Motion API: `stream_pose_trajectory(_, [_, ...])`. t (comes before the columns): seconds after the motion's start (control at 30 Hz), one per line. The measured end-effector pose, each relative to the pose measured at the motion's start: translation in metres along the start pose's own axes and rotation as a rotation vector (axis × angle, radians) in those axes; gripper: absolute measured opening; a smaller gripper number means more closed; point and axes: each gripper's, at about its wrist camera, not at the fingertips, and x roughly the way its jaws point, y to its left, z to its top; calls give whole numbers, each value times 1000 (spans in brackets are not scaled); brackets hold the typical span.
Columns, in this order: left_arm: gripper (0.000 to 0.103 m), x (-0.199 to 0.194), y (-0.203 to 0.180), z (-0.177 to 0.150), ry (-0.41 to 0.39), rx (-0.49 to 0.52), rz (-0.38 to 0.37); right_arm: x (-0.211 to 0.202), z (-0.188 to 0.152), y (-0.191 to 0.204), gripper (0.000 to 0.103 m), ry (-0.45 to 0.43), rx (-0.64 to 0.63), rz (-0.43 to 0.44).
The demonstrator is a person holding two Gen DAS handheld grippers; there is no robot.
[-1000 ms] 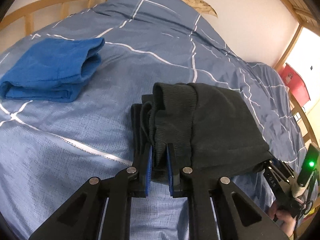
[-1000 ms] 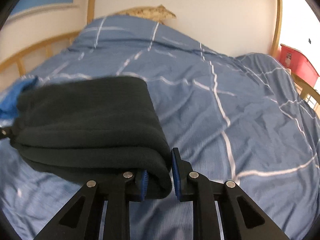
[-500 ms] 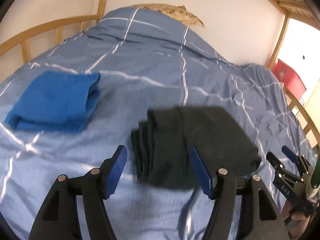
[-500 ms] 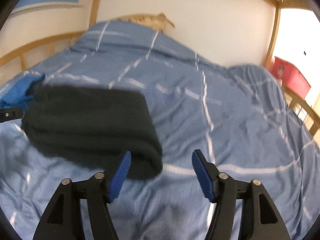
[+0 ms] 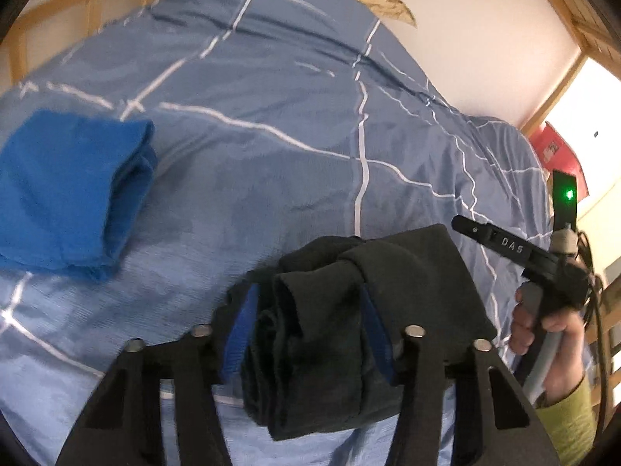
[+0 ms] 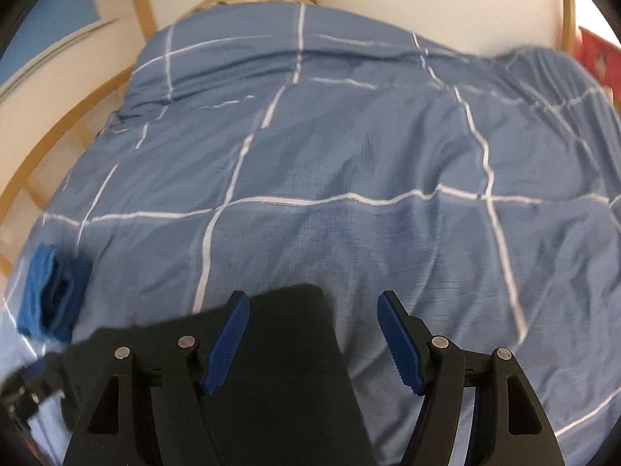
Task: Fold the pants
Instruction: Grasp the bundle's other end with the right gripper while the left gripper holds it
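Both my grippers, left (image 5: 306, 330) and right (image 6: 314, 339), spread wide; folded dark pants (image 5: 388, 291) lie between left pads, near end hidden

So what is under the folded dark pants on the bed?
Under the folded dark pants lies the blue checked duvet, visible all around them. The patch directly beneath is covered, so nothing more can be told. The left gripper straddles their near end.

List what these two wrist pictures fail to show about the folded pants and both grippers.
- Left wrist view: the near end of the dark pants is hidden behind the left gripper; whether the pads press the fabric is unclear.
- Right wrist view: the pants' left part is covered by the right gripper and motion-blurred.
- Right wrist view: the blue folded cloth is blurred near the edge.
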Motion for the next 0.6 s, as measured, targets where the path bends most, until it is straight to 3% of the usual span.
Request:
stream_pose_trajectory(0.03, [28, 2, 3, 0, 6, -16, 7, 4, 0, 0, 68, 9, 12, -4])
stream_pose_trajectory(0.07, [22, 3, 5, 0, 3, -23, 21, 6, -3, 0, 68, 11, 16, -5])
stream_pose_trajectory(0.23, [19, 8, 17, -6, 15, -62, 35, 12, -13, 9, 68, 5, -43, -88])
stream_pose_trajectory(0.4, [18, 12, 19, -11, 19, -52, 75, 7, -15, 4, 68, 5, -45, -110])
stream_pose_trajectory(0.5, [29, 6, 14, -9, 7, -21, 109, -4, -17, 0, 68, -14, -41, -129])
stream_pose_trajectory(0.6, [53, -17, 3, -13, -72, 43, 173, -26, -23, -1, 68, -59, -51, -113])
